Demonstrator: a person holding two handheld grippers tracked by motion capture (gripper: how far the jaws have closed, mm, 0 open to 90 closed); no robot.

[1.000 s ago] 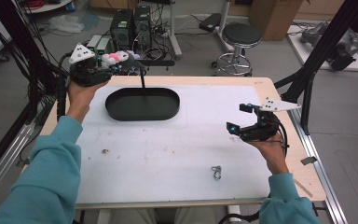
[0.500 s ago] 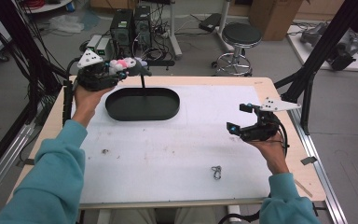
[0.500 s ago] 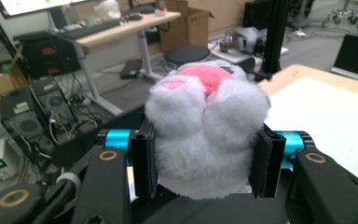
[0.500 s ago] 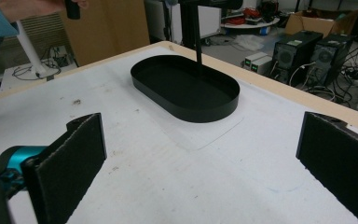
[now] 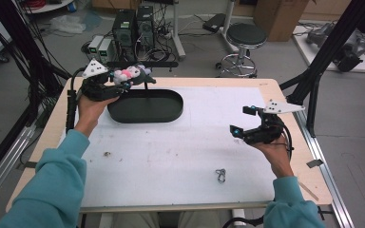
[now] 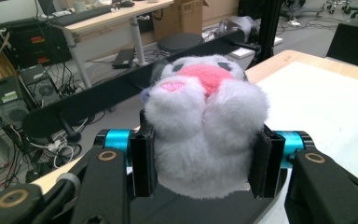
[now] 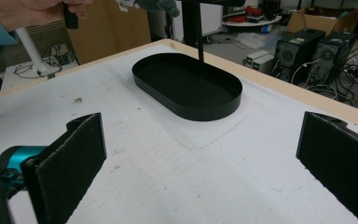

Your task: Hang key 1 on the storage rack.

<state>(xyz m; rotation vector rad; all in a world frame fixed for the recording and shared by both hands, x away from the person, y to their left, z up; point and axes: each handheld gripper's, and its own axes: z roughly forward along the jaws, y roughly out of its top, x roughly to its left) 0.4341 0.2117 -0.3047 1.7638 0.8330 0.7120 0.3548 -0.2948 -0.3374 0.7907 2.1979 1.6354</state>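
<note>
At the left of the high view, the left gripper (image 5: 132, 80) is clamped on a small plush toy (image 5: 129, 74), holding it in the air just above the far left rim of the black oval tray (image 5: 145, 114). In the left gripper view the 2 pads press into the toy's (image 6: 205, 135) flanks from either side, and the white pile bulges out above and below them, with a pink patch on top. By the look of it, the toy is light and very soft: it squashes under the pads rather than resisting, so the hold depends on a firm squeeze across the thick middle of the body, where it is taken now, not on an ear or a limb that could fold and slip out. The fuzzy surface should give good friction, and a drop would do it no harm. The tray, shallow and stiff-walled, sits at the far middle of the white table cover (image 5: 171, 161) with nothing in it, seemingly the place where the toy goes. Nearer the front edge lies a small metal clip (image 5: 220, 175). At the right, the right gripper (image 5: 240, 122) hangs over the table with nothing in it, well apart from the tray; in the right gripper view its 2 pads (image 7: 77, 158) stand wide apart.
</note>
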